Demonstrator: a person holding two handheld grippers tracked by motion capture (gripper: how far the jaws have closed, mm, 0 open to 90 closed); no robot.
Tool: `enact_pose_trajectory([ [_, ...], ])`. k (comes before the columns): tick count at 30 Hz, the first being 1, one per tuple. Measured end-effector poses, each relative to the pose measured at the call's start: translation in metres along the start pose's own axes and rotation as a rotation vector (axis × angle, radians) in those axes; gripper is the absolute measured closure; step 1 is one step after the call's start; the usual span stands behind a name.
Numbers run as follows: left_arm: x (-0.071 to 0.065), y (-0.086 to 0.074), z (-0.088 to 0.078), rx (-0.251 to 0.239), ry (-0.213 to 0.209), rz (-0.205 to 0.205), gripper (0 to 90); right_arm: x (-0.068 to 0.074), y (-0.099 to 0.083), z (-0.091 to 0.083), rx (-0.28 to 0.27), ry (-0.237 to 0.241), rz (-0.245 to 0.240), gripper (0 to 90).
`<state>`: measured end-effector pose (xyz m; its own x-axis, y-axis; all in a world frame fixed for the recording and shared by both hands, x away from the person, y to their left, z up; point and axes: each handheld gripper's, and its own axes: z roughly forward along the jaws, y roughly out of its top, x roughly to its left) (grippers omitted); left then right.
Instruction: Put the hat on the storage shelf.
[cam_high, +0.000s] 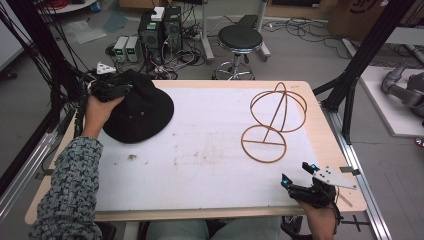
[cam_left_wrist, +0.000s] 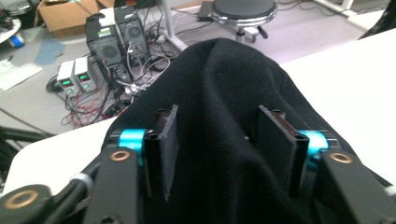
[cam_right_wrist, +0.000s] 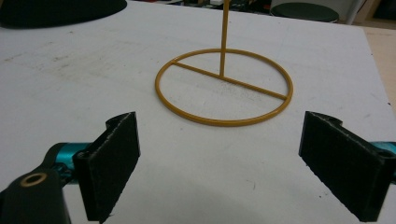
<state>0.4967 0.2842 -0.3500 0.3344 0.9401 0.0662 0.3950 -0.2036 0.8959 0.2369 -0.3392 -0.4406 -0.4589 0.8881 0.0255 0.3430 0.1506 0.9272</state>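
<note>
Between left claw (cam_left_wrist: 215, 154) pads, black hat (cam_left_wrist: 224, 84)

The hat (cam_high: 137, 107) is placed on the table (cam_high: 200, 165) at the upper left of the frame. The wire stand (cam_high: 272, 120) is set well apart, at centre right, with 1 stool (cam_high: 240, 40) seen behind the table.
</note>
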Motion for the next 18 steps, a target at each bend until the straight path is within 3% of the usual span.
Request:
enact_pose_trajectory([
  [11,0.002,0.002,-0.006,0.003,-0.028,0.007,82.6,-0.001,0.000,0.000,-0.002,0.003,-0.005,12.2],
  [18,0.001,0.014,-0.020,-0.011,-0.043,0.012,87.2,0.001,0.002,0.005,-0.002,0.011,-0.008,12.2],
])
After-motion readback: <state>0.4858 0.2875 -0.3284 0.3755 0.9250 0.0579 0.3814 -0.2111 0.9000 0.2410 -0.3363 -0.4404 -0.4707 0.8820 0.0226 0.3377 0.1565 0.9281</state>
